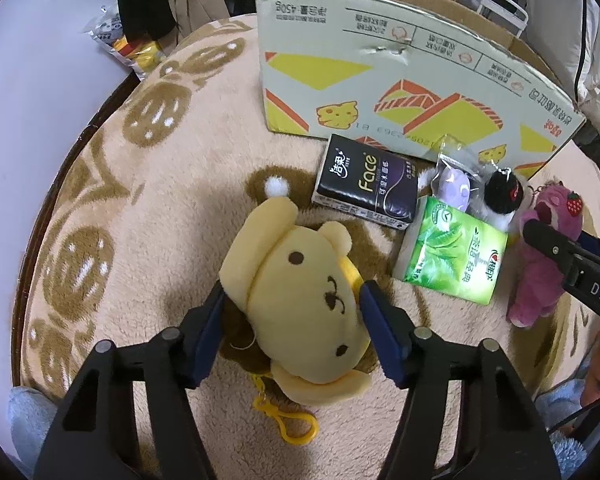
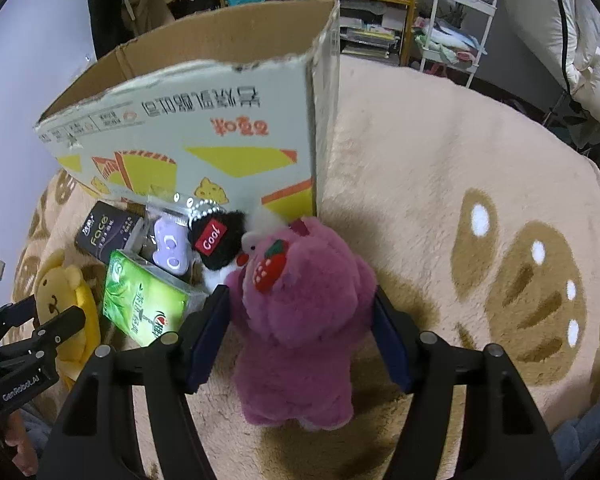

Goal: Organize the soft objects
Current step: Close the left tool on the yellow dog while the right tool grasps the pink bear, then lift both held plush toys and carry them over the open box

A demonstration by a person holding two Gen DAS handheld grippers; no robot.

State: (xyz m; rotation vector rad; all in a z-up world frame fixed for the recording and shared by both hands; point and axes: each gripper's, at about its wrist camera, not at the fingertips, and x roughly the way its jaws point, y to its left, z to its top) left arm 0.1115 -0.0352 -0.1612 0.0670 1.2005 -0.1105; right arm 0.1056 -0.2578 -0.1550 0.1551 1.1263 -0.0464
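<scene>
A yellow plush bear (image 1: 300, 300) lies on the beige blanket between the fingers of my left gripper (image 1: 292, 296), which is closed against its head on both sides. It also shows in the right wrist view (image 2: 60, 292). A purple plush bear with a strawberry (image 2: 304, 320) lies between the fingers of my right gripper (image 2: 302, 300), whose pads touch its sides; it also shows in the left wrist view (image 1: 548, 248). An open cardboard box (image 1: 400, 68) stands behind the toys and shows in the right wrist view too (image 2: 204, 120).
In front of the box lie a black tissue pack (image 1: 366, 184), a green tissue pack (image 1: 456, 256), a small purple toy in a clear bag (image 1: 456, 188) and a black and white plush (image 1: 500, 196). Shelves and a white cart (image 2: 452, 20) stand beyond the blanket.
</scene>
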